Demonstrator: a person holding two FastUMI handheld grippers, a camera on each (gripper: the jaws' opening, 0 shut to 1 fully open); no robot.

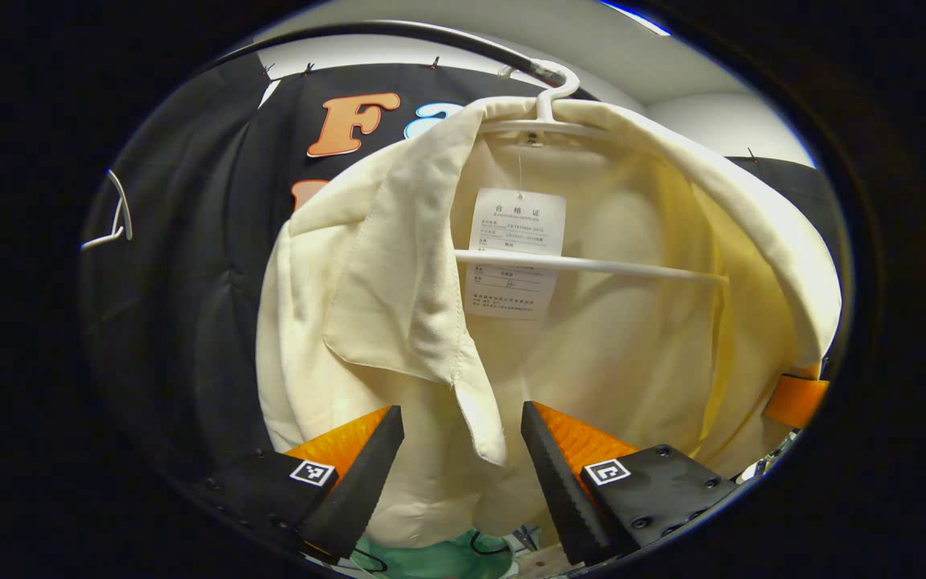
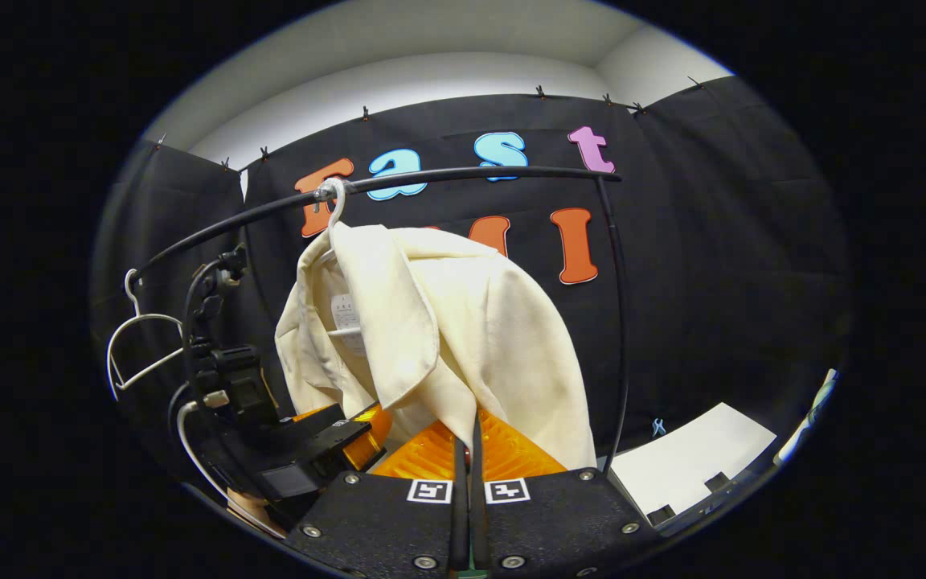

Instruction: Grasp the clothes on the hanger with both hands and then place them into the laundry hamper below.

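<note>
One cream jacket (image 1: pixel 592 338) here, hanging on one white hanger (image 1: pixel 547 112) hooked over a black rail (image 2: pixel 463 178). There's a second hanger (image 2: pixel 137 346), bare, further left on the same rail. The jacket hangs with its long axis straight up and down, collar at the top, open front facing the left gripper (image 1: pixel 463 458). One lapel (image 1: pixel 415 305) flops down the left side of the opening. A single white paper tag (image 1: pixel 515 253) dangles inside the collar on a thread; it's got printed lines, but too small for me to make out.

Two grippers in play. The left one has its fingers spread apart, with the lapel's lower tip hanging between them. The right gripper (image 2: pixel 467 458) has its fingers pressed together; the jacket's hem reaches down to their tips, but I can't tell if any cloth is caught. A bit of green (image 1: pixel 439 559) peeks out below the jacket.
</note>
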